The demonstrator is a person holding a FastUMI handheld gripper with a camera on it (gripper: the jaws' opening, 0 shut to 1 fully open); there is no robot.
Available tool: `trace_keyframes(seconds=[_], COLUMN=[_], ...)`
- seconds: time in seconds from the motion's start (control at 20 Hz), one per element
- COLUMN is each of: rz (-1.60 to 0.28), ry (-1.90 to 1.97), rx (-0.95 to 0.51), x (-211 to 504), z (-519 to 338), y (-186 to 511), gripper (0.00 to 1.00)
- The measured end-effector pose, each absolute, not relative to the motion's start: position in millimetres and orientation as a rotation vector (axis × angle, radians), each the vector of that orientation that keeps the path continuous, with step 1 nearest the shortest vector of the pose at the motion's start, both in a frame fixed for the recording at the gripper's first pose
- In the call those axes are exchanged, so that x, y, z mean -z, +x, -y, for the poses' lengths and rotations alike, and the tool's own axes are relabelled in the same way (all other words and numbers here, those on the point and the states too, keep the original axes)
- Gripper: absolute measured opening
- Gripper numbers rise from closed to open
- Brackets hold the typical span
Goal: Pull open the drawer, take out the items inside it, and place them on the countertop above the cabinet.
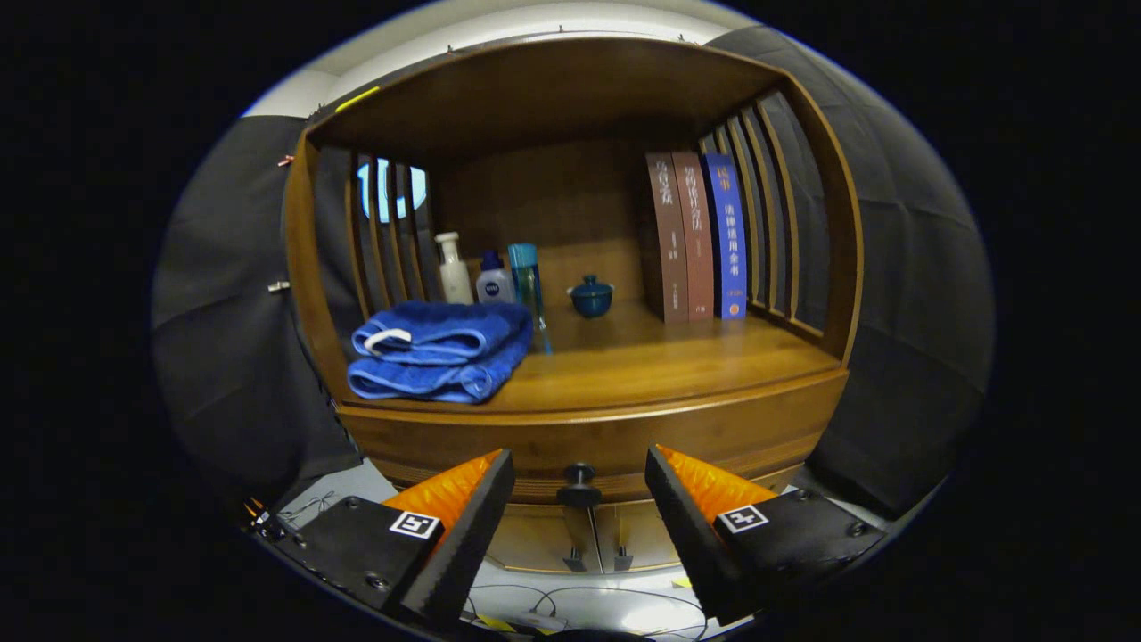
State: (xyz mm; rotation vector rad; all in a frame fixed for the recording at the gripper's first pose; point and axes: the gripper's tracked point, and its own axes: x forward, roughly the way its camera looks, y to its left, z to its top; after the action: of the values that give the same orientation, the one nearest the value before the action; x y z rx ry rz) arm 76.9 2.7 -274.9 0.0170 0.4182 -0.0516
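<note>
Gripper (pixel 579 477) spread wide, knob (pixel 579 484) between fingers | drawer (pixel 588 437) closed | countertop (pixel 642 361): 3 books (pixel 698 236), 3 bottles (pixel 492 272), 1 towel (pixel 439 350)

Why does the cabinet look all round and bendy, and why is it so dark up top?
Gripper view: the fisheye lens bows the cabinet edges; the shelf roof shades the back, while the towel and books stay sharp and lit; the tool is open, the drawer knob between its fingers.
</note>
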Motion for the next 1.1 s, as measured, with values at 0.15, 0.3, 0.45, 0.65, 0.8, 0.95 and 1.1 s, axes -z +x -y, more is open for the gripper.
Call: trace_keyframes(seconds=[0.15, 0.3, 0.45, 0.65, 0.8, 0.95, 1.1], rz=[-0.485, -0.569, -0.617, -0.626, -0.665, -0.633, -0.644], ry=[0.014, 0.020, 0.032, 0.020, 0.017, 0.028, 0.037], rx=[0.056, 0.062, 0.062, 0.056, 0.097, 0.071, 0.039], x=[314, 352, 374, 382, 389, 394, 388], z=[2, 3, 1, -2, 4, -1, -9], y=[87, 99, 105, 106, 88, 101, 97], gripper=[0.95, 0.90, 0.81, 0.48, 0.17, 0.05, 0.47])
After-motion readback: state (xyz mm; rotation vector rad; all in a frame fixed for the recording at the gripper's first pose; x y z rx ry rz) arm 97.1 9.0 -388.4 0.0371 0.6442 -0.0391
